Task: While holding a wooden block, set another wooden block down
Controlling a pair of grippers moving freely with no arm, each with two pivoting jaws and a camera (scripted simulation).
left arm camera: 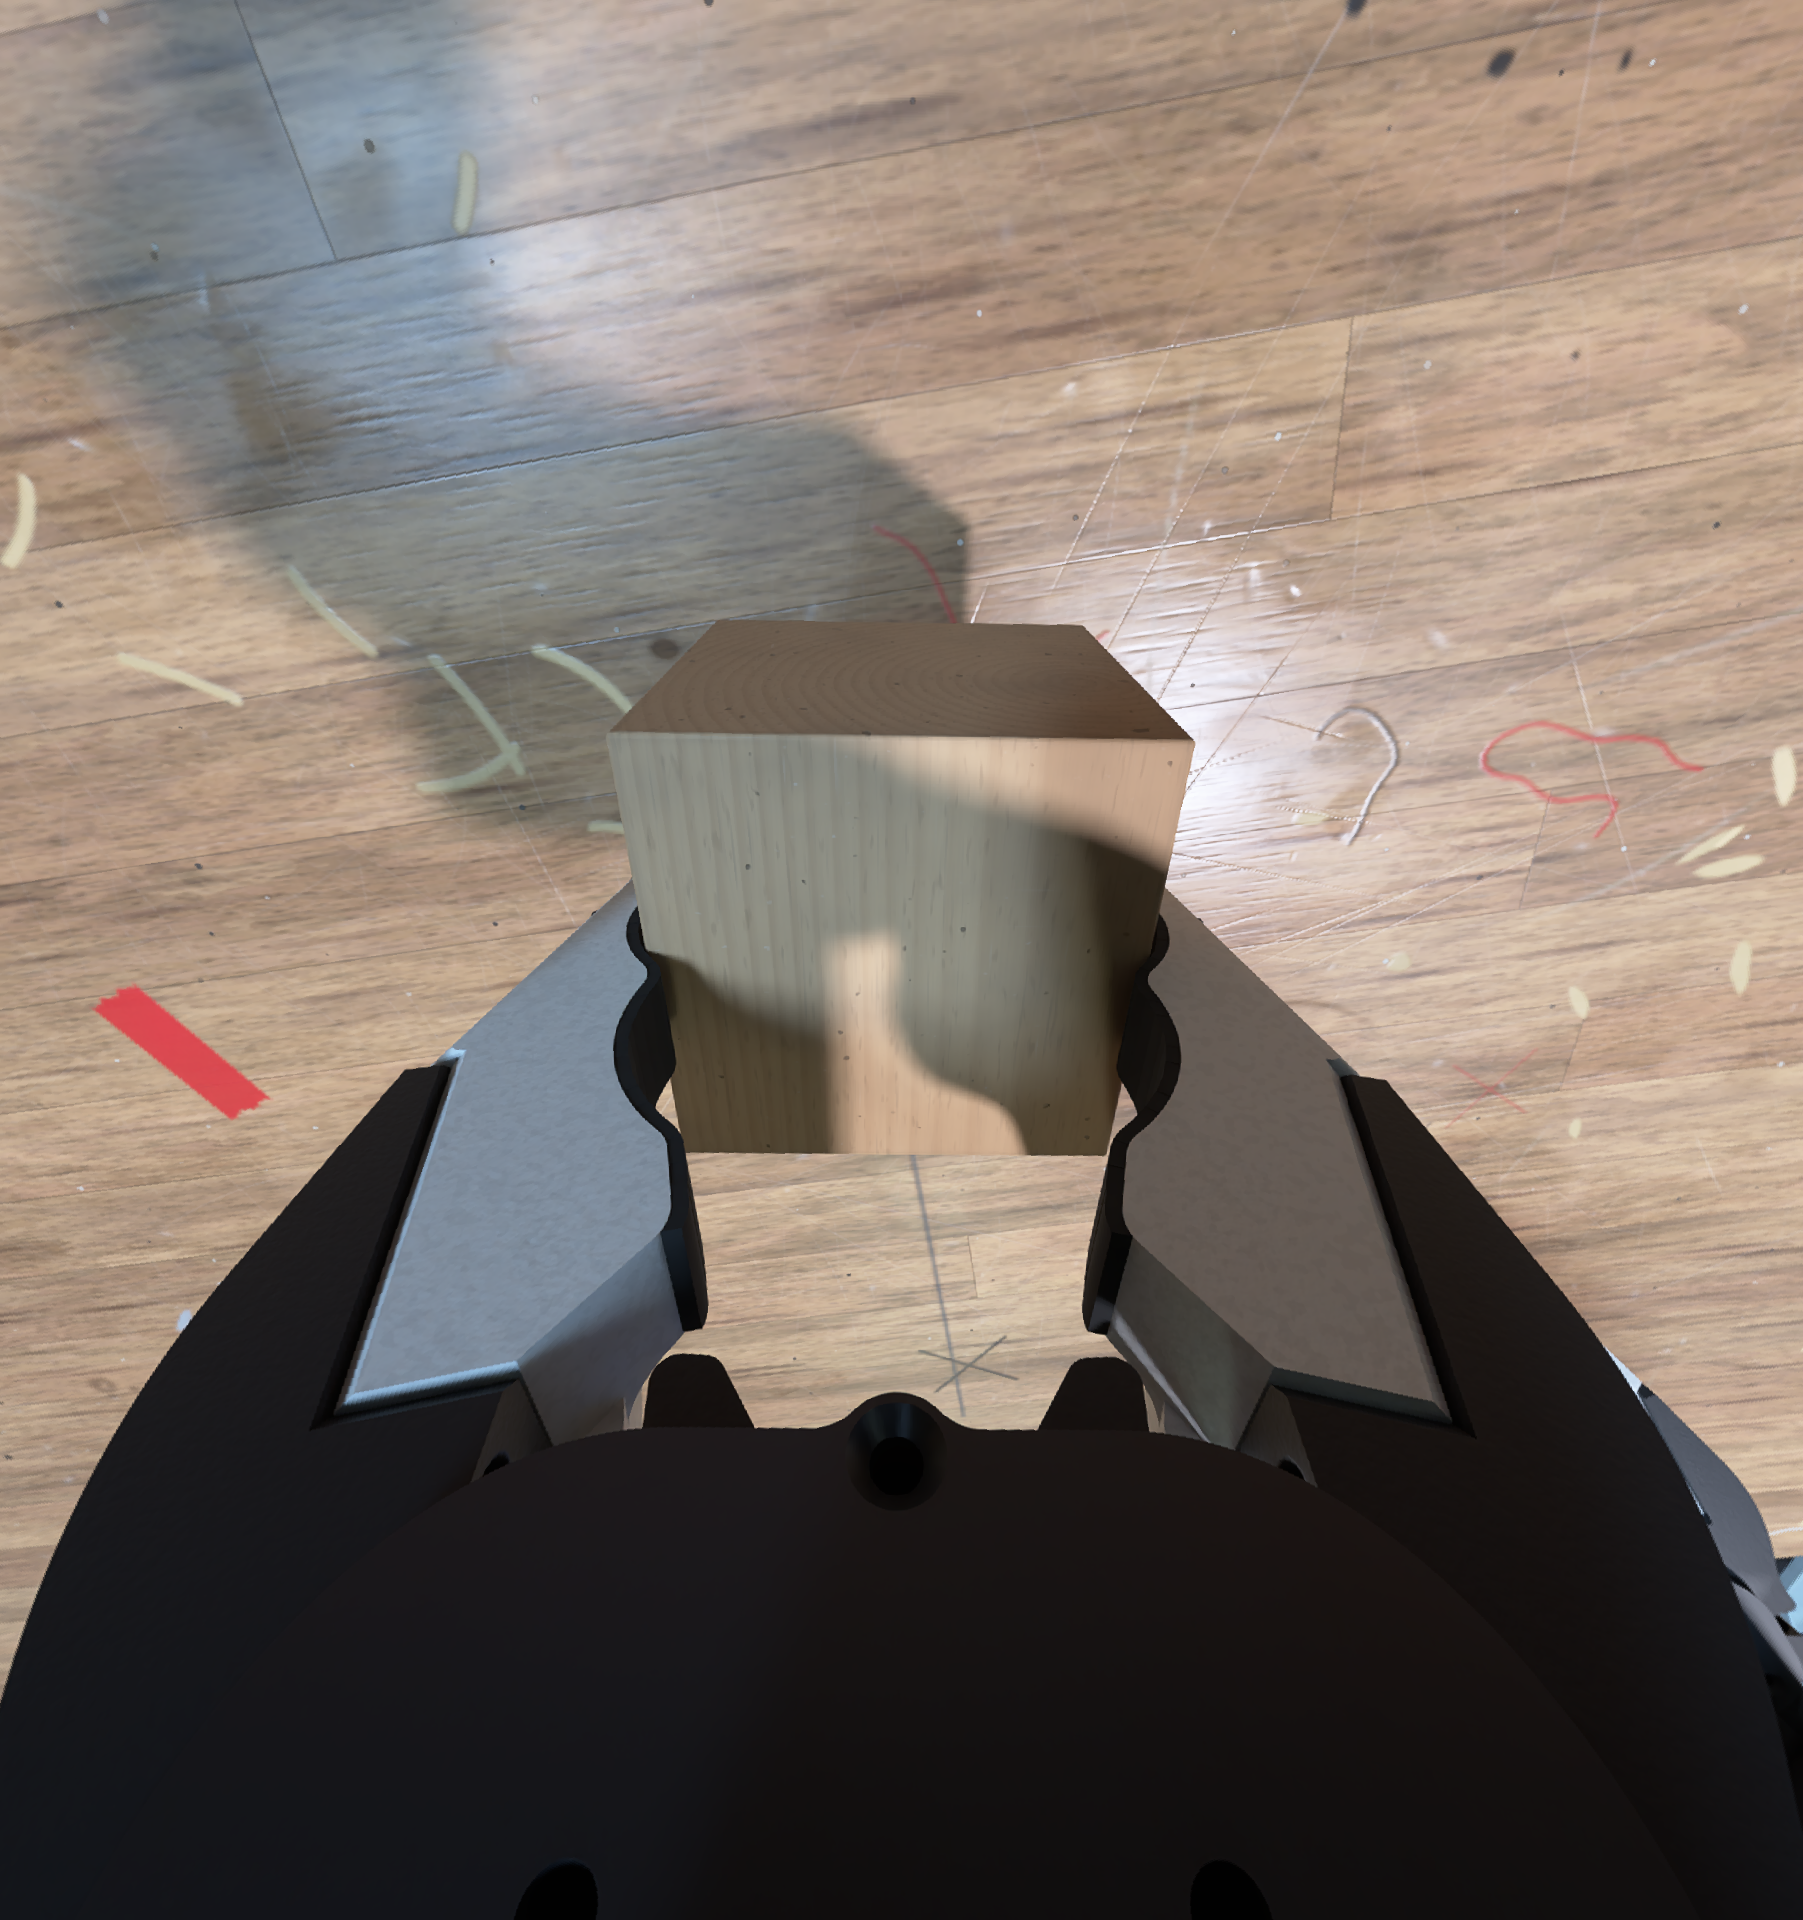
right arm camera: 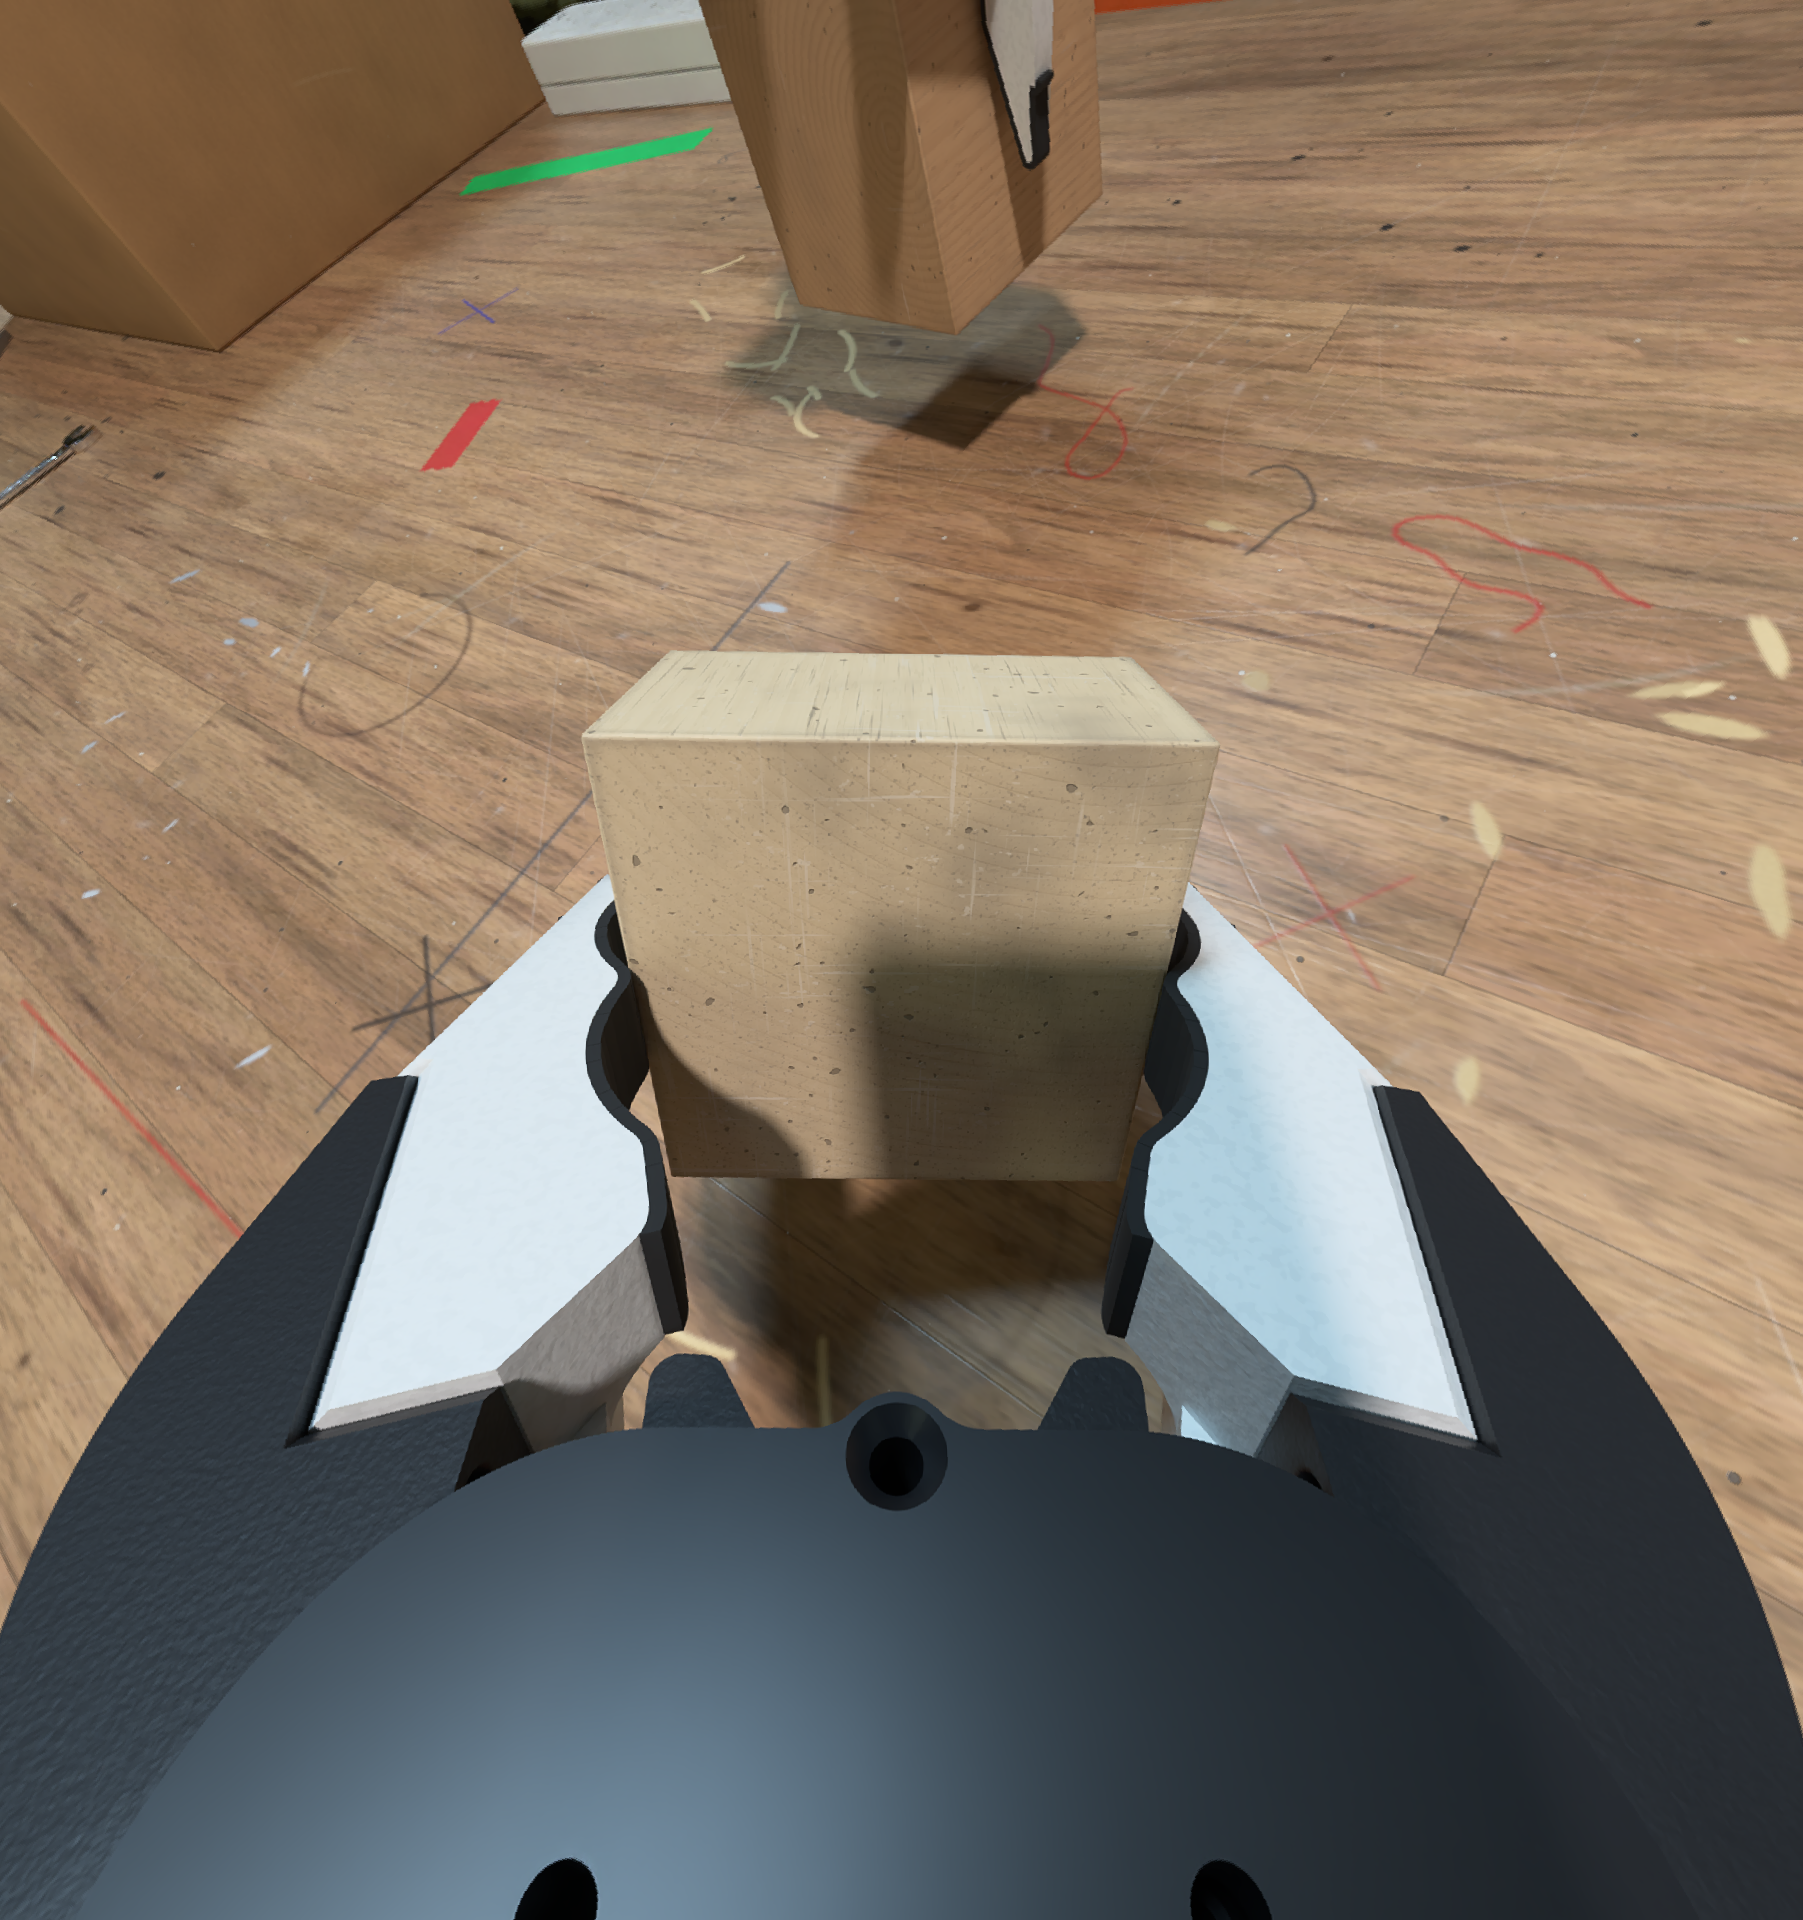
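Observation:
My left gripper [left arm camera: 899, 920] is shut on a pale wooden block [left arm camera: 876, 810], its dark pads pressing both side faces, above a scuffed wooden plank surface [left arm camera: 1292, 208]. My right gripper [right arm camera: 897, 920] is shut on a second, speckled pale wooden block [right arm camera: 897, 831] in the same way, held a little above the planks. The right wrist view also shows the left gripper's block [right arm camera: 876, 187] at the top centre, hanging just above its own shadow, with one finger [right arm camera: 1022, 83] of the left gripper on its side.
A large cardboard box [right arm camera: 201, 156] stands at the far left and a flat white box [right arm camera: 627, 62] behind it. Green tape [right arm camera: 585, 161], red tape [right arm camera: 461, 434], pen scribbles and wood shavings mark the planks. A thin metal tool [right arm camera: 14, 488] lies at the left edge.

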